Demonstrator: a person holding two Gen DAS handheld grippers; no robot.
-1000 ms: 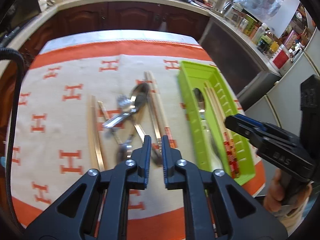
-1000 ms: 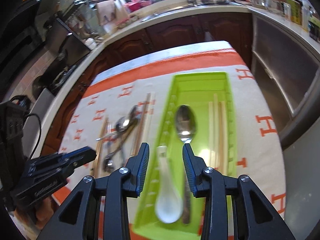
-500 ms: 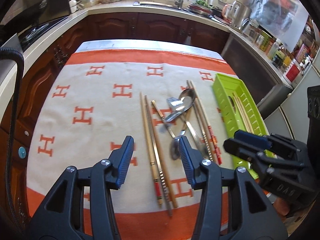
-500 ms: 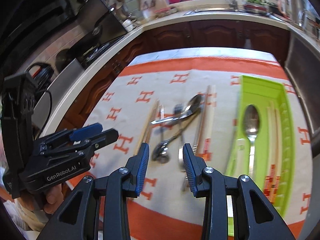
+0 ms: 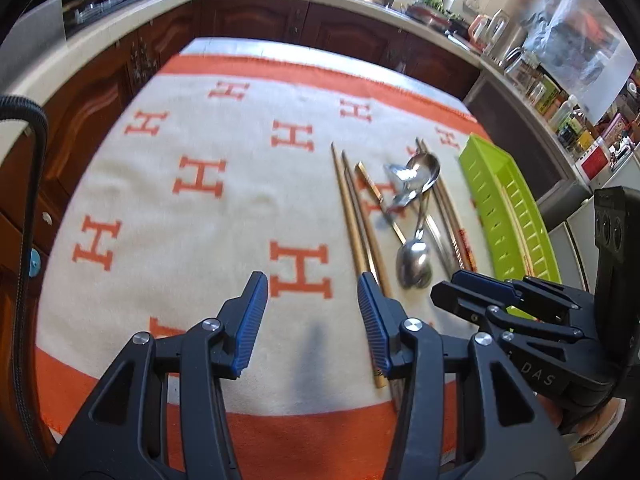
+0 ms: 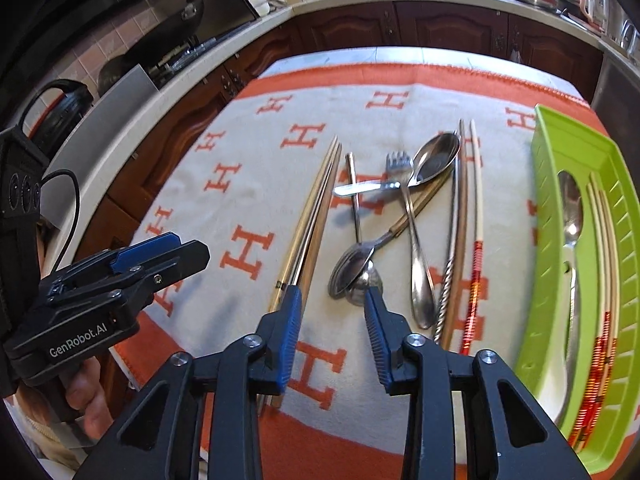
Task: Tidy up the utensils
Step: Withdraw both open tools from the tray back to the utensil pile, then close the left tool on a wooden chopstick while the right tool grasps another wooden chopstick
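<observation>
Both grippers hover over the blanket [image 6: 248, 152]: left gripper [image 5: 308, 300] spread and empty, right gripper [image 6: 330, 300] narrowing, nothing between, above spoons [image 6: 354, 270]

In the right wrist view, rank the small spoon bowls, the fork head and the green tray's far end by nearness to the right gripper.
From the right gripper:
1. Small spoon bowls, just ahead of its tips.
2. Fork head, mid-cloth, beyond them.
3. Green tray's far end, far right.

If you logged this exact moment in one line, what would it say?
left hand-held gripper: open, empty | right hand-held gripper: open, empty | loose utensils: on cloth | green tray: partly filled
</observation>
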